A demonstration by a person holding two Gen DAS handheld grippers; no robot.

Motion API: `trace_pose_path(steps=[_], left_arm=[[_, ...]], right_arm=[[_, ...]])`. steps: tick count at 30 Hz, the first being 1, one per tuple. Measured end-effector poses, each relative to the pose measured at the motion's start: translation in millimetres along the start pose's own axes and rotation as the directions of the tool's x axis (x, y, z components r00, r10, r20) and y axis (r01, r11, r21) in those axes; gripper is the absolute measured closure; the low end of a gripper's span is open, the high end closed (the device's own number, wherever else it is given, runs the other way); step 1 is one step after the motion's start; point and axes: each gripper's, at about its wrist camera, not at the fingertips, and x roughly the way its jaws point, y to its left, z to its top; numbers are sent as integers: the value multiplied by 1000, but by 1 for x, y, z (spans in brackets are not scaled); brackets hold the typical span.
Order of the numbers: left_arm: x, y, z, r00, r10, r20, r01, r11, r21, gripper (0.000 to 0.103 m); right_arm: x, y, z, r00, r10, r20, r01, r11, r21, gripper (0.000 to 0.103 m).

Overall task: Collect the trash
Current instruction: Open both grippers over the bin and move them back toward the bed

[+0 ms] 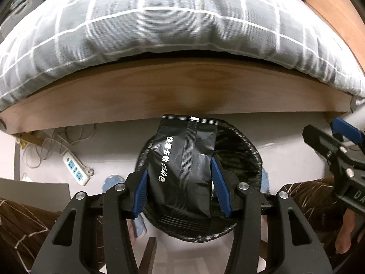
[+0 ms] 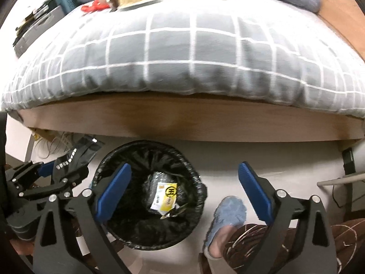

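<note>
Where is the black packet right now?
The black packet is clamped in the left gripper, above the black-lined trash bin beside the bed.

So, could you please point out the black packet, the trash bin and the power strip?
black packet (image 1: 182,171): left wrist view, its printed front.
trash bin (image 2: 127,155): right wrist view, its liner rim.
power strip (image 1: 76,170): left wrist view, its socket face.

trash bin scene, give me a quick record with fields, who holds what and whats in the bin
left gripper: shut on black packet, held over the bin
right gripper: open, empty
trash bin: black liner, on floor beside the bed frame
in bin: yellow and white wrapper
on bed: grey checked quilt
</note>
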Motion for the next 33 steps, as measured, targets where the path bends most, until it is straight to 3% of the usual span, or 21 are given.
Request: trace_pose_path(steps=[7, 13, 20, 30, 33], left_arm=[[1, -23, -2, 1000, -9, 7, 9, 999, 46, 50], [-4, -21, -2, 999, 10, 40, -12, 999, 44, 30], [-22, -17, 7, 992, 52, 111, -55, 998, 25, 6], [-63, -14, 27, 968, 80, 237, -85, 996, 13, 6], [-80, -9, 36, 960, 63, 274, -65, 998, -4, 6]], right_arm=[[-3, -21, 1, 1000, -15, -7, 16, 998, 60, 12], [0, -27, 5, 999, -33, -13, 34, 994, 107, 12], [-17, -17, 16, 998, -43, 44, 40, 997, 69, 12], [-60, -14, 39, 977, -50, 209, 42, 998, 40, 12], [-70, -14, 47, 968, -51, 244, 43, 998, 37, 12]])
